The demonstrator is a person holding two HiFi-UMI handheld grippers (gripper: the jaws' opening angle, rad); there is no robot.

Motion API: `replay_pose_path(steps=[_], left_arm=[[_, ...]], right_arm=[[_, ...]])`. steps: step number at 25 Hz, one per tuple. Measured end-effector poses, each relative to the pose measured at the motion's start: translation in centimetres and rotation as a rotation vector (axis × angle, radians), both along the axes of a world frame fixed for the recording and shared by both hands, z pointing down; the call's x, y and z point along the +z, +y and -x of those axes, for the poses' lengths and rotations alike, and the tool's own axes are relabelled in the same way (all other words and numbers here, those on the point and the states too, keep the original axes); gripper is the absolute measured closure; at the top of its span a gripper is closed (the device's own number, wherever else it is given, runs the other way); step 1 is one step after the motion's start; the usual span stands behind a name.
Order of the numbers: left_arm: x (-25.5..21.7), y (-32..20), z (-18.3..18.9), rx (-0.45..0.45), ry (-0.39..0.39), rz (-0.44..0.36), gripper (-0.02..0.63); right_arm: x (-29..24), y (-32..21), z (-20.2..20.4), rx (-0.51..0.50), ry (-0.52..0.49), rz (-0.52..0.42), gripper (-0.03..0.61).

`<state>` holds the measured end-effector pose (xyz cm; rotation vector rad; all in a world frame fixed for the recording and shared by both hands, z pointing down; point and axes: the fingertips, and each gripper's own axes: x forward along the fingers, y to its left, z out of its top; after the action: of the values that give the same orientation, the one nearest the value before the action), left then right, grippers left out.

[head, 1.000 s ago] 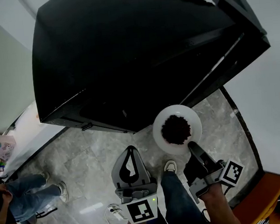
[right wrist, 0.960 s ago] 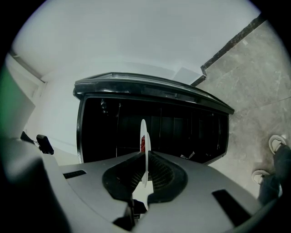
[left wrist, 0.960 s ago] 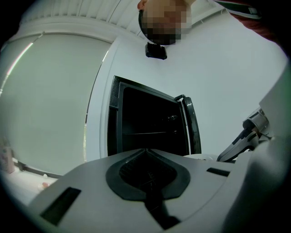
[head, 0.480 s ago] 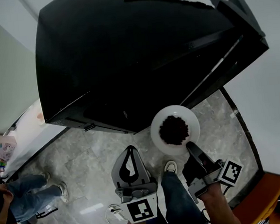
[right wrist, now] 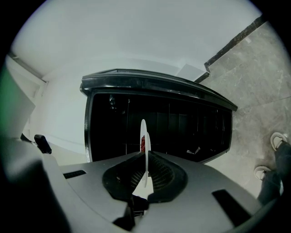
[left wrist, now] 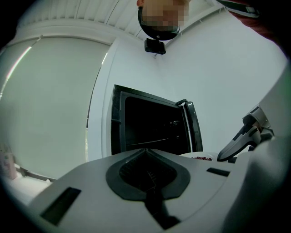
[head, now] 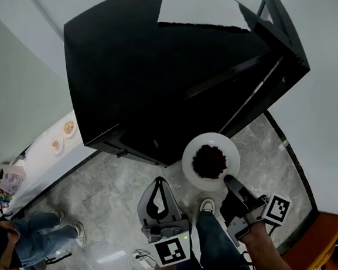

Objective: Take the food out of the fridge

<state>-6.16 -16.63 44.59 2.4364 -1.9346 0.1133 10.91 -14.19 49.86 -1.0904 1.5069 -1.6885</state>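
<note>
Dark red food (head: 210,161) is heaped in the middle of a white plate (head: 190,166), and the plate is held in the air in front of the black fridge (head: 153,91), above the grey marble floor (head: 103,190). The near rim of the plate is clamped by the right gripper (head: 229,182). In the right gripper view the plate (right wrist: 144,152) is seen edge-on, pinched between the two jaws of the right gripper (right wrist: 145,176), with a strip of the red food (right wrist: 142,143) showing on its left face and the dark inside of the fridge (right wrist: 182,127) behind it. The fridge door (head: 277,28) is swung open at the right.

The left gripper (head: 158,188) is held lower and to the left of the plate, apart from it. In the left gripper view the jaws of the left gripper (left wrist: 148,176) are closed on each other with nothing between them, and the open fridge (left wrist: 150,125) is seen ahead. A shoe (head: 206,203) of the person is visible between the two grippers.
</note>
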Motion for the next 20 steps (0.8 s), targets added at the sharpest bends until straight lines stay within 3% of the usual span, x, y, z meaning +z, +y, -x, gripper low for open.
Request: replay_pose_path(steps=[10,20], left_arm=[[-4.4,0.8,1.1,-0.023,-0.005,-0.02,0.6],[-9.0,2.1,2.1,-0.037,0.002,-0.051,0.6]], right_arm=[[-4.9,1.0,-0.1,-0.002,-0.024,-0.014,0.546],[-9.9,2.8,0.3,-0.053,0.015,-0.018,0.546]])
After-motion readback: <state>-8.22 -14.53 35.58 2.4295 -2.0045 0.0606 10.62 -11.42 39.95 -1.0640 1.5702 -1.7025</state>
